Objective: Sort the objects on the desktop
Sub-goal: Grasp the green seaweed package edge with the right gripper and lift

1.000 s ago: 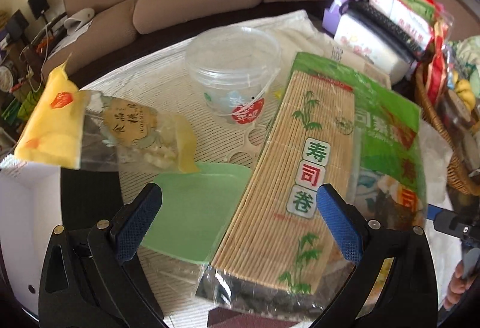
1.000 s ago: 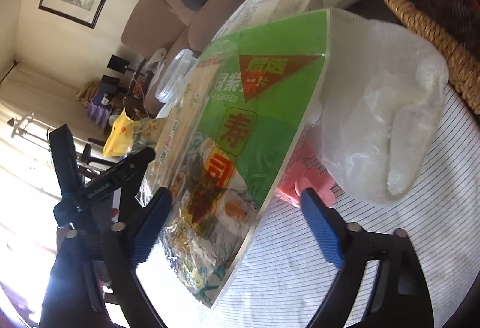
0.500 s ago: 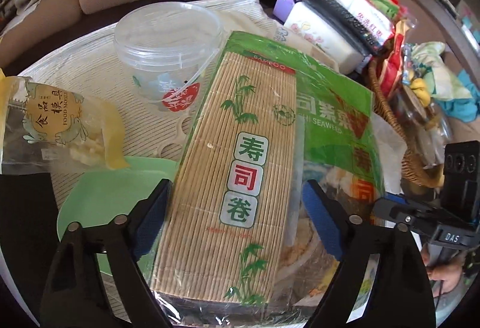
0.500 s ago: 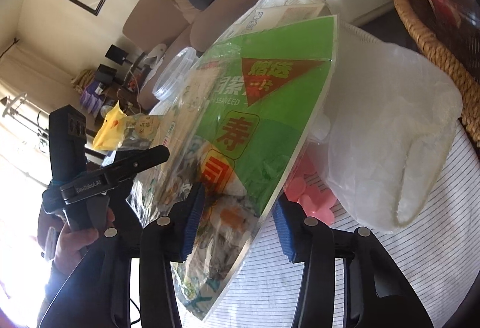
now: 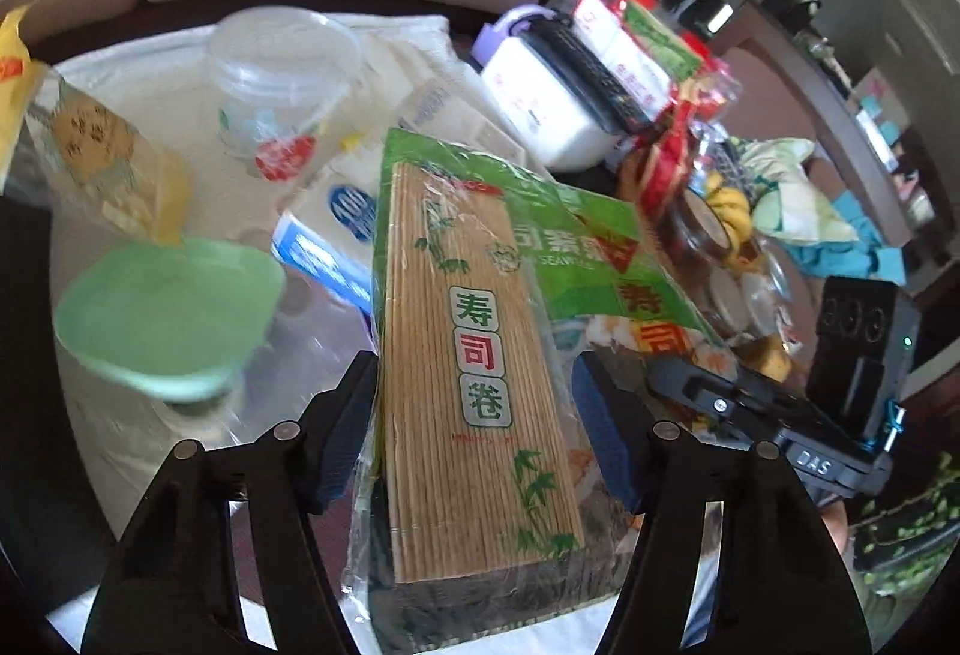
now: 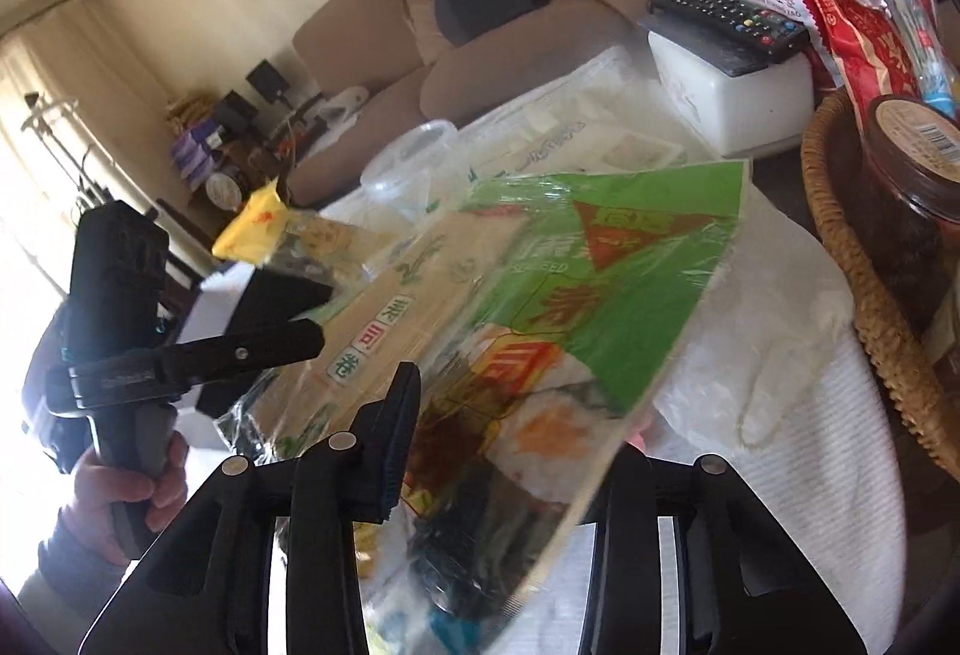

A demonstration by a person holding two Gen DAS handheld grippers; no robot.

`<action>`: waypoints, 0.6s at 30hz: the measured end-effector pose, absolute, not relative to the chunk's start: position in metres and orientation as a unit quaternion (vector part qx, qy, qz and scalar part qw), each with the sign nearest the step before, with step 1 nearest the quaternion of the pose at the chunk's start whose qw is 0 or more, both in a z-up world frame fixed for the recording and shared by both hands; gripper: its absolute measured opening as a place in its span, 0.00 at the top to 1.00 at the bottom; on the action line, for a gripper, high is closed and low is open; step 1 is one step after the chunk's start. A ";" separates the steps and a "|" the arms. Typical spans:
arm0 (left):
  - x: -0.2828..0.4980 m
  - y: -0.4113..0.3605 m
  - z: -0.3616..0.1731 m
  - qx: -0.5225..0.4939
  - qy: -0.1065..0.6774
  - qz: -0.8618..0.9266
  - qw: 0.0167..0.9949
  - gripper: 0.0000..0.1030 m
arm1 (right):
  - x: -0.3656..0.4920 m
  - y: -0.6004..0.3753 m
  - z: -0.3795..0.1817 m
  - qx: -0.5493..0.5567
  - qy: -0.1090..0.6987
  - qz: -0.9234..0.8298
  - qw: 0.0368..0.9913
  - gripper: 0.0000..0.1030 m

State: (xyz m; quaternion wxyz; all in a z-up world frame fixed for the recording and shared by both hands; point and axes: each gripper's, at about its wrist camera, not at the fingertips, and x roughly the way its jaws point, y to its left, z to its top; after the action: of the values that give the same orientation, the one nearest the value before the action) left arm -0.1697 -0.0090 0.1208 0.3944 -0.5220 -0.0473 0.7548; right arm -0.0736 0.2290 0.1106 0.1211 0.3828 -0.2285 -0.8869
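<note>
A: What is hidden?

B: I see one sushi pack [image 5: 480, 385], frame centre; its lower edge is cut off. Two grippers: left gripper [image 5: 474, 427] and right gripper [image 6: 510, 451], both closing around it; contact unclear.

Two close wrist views, shared sushi pack [image 5: 480, 355]

The right gripper [image 6: 498, 445] is near the bottom, and its jaws are closing on the near edge of a big green sushi pack [image 6: 540, 331], which sits between them and tilts up off the white cloth [image 6: 828, 475]. On the left, a hand [image 6: 129, 487] holds the left gripper [image 6: 300, 316], whose black fingers reach to the pack's left side. Far behind are a clear tub [image 6: 408, 163], a yellow snack bag [image 6: 258, 223] and a brown sofa [image 6: 480, 49]. A woven basket [image 6: 870, 307] is on the right, and a remote [image 6: 726, 16] lies on a white box [image 6: 732, 97]
</note>
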 end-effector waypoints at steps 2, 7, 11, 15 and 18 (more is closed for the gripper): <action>-0.155 -0.009 0.118 -0.529 -0.052 0.746 0.401 0.40 | -0.067 0.233 0.110 0.391 -0.235 -0.879 0.135 0.65; -0.130 -0.014 0.103 -0.542 -0.061 0.740 0.392 0.37 | -0.045 0.245 0.103 0.400 -0.279 -0.857 0.168 0.70; -0.107 -0.012 0.088 -0.551 -0.039 0.742 0.380 0.20 | -0.033 0.252 0.098 0.410 -0.281 -0.852 0.163 0.72; -0.089 -0.003 0.067 -0.575 -0.035 0.725 0.377 0.20 | -0.023 0.253 0.090 0.429 -0.279 -0.846 0.150 0.72; -0.086 -0.001 0.054 -0.584 -0.062 0.717 0.374 0.22 | -0.019 0.256 0.083 0.446 -0.271 -0.843 0.130 0.72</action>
State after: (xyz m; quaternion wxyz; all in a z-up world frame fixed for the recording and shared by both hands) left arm -0.0864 -0.0007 0.0539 0.3740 -0.5845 -0.0622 0.7174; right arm -0.0190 0.2556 0.0835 0.1299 0.4456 -0.2708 -0.8434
